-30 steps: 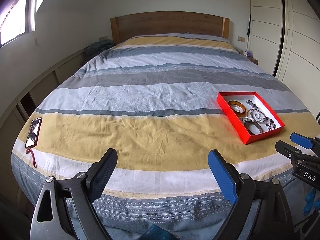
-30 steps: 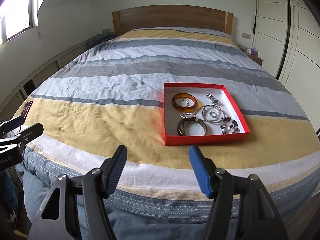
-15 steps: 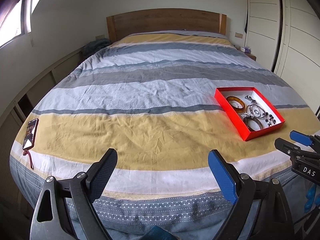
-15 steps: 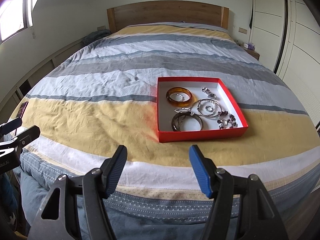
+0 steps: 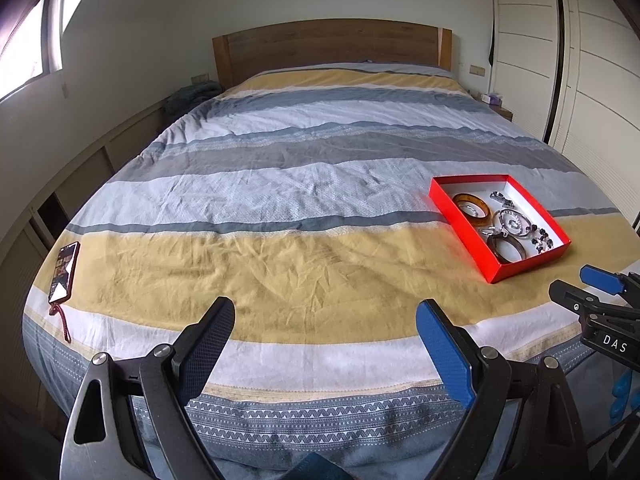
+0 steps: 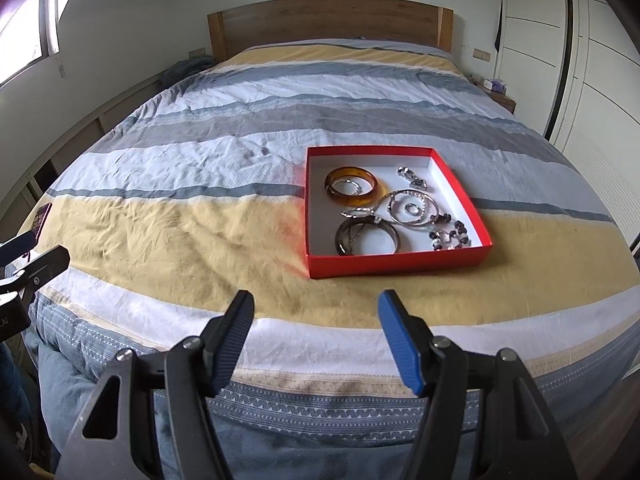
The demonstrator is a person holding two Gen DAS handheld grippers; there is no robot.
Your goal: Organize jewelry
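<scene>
Fingers of both grippers are spread wide and grasp nothing: the left gripper (image 5: 324, 344) hangs over the foot of the bed (image 5: 280, 280), the right gripper (image 6: 316, 336) likewise over the yellow and white stripes of the quilt. Ahead of the right gripper, on the yellow band, lies a shallow red box (image 6: 396, 264) holding the jewelry: an amber bangle (image 6: 352, 186), a dark bangle (image 6: 368, 238), a silver hoop (image 6: 412, 210), a small silver clasp piece (image 6: 412, 176) and a beaded strand (image 6: 450, 238). Nothing lies between the right gripper and the box. The left view places the box (image 5: 498, 226) far to its right, and alone shows a phone (image 5: 63, 266) with a red strap at the bed's left edge; the right view shows only its corner.
</scene>
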